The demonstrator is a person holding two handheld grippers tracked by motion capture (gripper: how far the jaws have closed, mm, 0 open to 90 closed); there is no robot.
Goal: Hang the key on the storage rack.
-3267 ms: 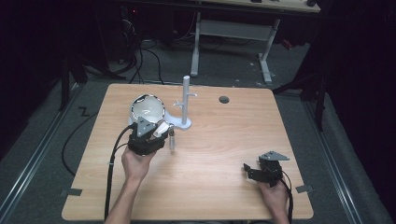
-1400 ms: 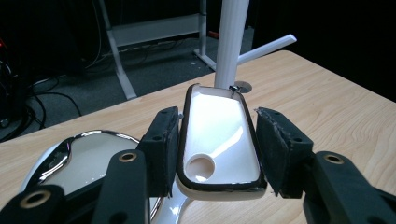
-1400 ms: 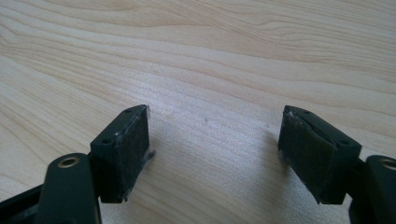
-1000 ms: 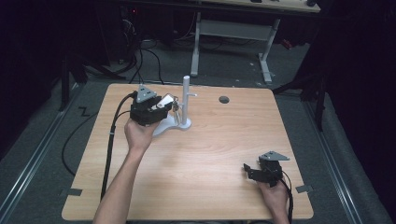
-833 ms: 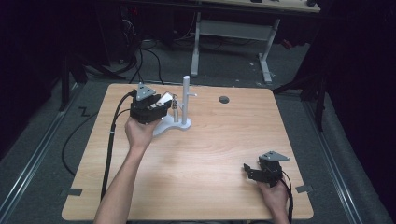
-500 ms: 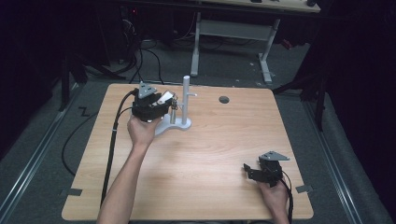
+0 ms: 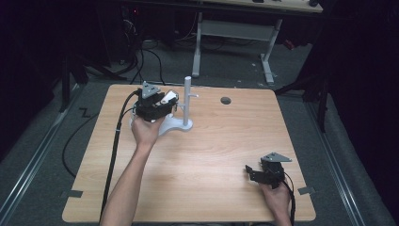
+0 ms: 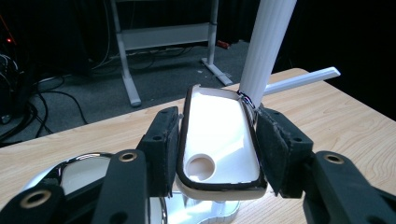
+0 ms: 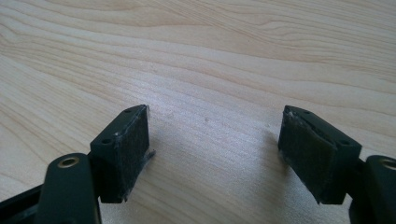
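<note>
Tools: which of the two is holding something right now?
The left tool, up by the white stand: its jaws clamp a white phone case. The right tool sits open over bare table with nothing between its jaws.

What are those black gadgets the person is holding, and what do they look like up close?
Each is a black hand-held gripper: left gripper, right gripper. Both carry a grey three-cornered plate on top and trail a black cable. Each ends in two blocky black jaws with brass-ringed screw holes. The forearms are bare, with no sleeves.
</note>
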